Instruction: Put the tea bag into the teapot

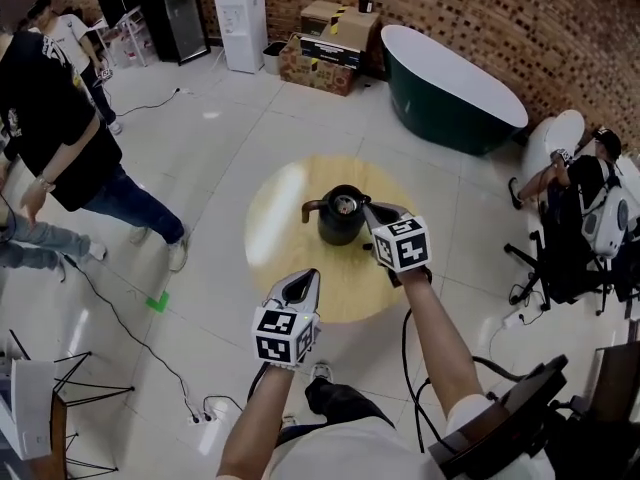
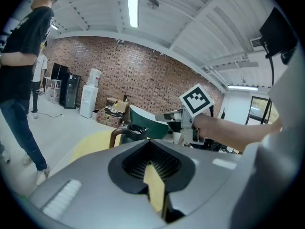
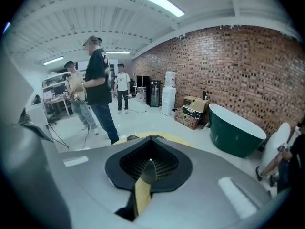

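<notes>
Nearest of all was the left gripper, held low and close to the person's body over the near edge of the round yellow counter. In its own view the jaws were pressed together, leaving only a thin slit. The pale yellow in that slit looked like the counter below it, not something pinched. The black teapot stood ahead of this gripper and a little to its right, well apart from it, with its lid off and its mouth open.

The right gripper was much farther forward, its tips just beside the teapot's rim on the gripper's left, perhaps touching it. The head view could not settle that. Its own view showed these jaws clenched as well, with a narrow yellowish sliver between them and no tea bag that I could make out.

The tea bag itself could not be placed with any certainty. Something pale sat inside the teapot's mouth, too small to name, and nothing lay loose on the counter near either gripper.

My reading was that the drop into the pot was either just done or not truly in hand. If the pale patch was the bag, the right gripper only needed to draw back clear of the rim. If it was not, the bag had first to be found and picked up by a corner, then carried above the opening.
</notes>
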`<state>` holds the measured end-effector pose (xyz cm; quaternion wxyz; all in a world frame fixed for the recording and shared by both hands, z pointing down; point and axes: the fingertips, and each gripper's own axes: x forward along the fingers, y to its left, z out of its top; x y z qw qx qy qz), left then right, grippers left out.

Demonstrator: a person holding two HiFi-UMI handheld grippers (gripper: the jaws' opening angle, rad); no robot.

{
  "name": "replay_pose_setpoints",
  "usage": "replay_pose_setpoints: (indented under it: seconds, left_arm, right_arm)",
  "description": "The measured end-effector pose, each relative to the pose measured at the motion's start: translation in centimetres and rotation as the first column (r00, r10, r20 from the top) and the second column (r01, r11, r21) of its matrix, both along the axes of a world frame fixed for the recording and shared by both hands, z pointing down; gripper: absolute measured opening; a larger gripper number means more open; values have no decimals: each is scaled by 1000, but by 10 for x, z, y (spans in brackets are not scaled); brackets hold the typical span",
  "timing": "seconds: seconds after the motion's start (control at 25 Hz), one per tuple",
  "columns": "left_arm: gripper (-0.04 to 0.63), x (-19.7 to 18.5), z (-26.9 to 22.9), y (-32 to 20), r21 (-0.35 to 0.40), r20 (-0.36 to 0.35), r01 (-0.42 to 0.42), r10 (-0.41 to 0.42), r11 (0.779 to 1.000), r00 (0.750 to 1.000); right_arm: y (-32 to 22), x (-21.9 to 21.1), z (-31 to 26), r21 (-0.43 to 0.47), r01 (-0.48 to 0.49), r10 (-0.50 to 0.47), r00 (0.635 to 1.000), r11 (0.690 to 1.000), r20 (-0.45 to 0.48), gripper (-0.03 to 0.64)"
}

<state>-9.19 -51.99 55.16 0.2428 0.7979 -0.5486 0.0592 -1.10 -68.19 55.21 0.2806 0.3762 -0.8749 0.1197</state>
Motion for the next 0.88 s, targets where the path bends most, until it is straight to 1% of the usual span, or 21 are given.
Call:
replay_pose_setpoints:
  seconds: [0.08,0.16,0.28,0.4,0.52,0.64,0.8,0.88]
  left_arm:
    - [12,-14,-9,5,13,0,10,-10,1000,1000]
    - [12,-19,-19,6,23,6,23,-23,999,1000]
    - [12,-10,-33,5,48,29,11,-13,999,1000]
    - [12,-6,-44,20,68,34,-10,8,998,999]
    - [12,-8,-52,53,77,35,-22,20,997,999]
    - [12,-6,-49,94,68,26,-40,38,997,999]
    - [12,-5,-38,159,62,19,-63,62,996,998]
    - [12,-2,-36,189,71,31,-83,81,994,996]
  right_arm:
    - [16,-7,-9,-14,-7,7,999,1000,38,2]
    - [27,-10,-20,-10,7,-6,998,1000,57,1]
    - [36,0,-45,25,8,-10,996,1000,88,0]
    - [57,4,-72,64,-6,-1,993,998,115,2]
    - [90,2,-92,91,-14,0,990,996,143,2]
    - [133,11,-107,114,-42,21,983,993,184,2]
    - [215,25,-113,162,-113,72,968,980,239,2]
    - [260,35,-108,158,-151,103,956,976,274,2]
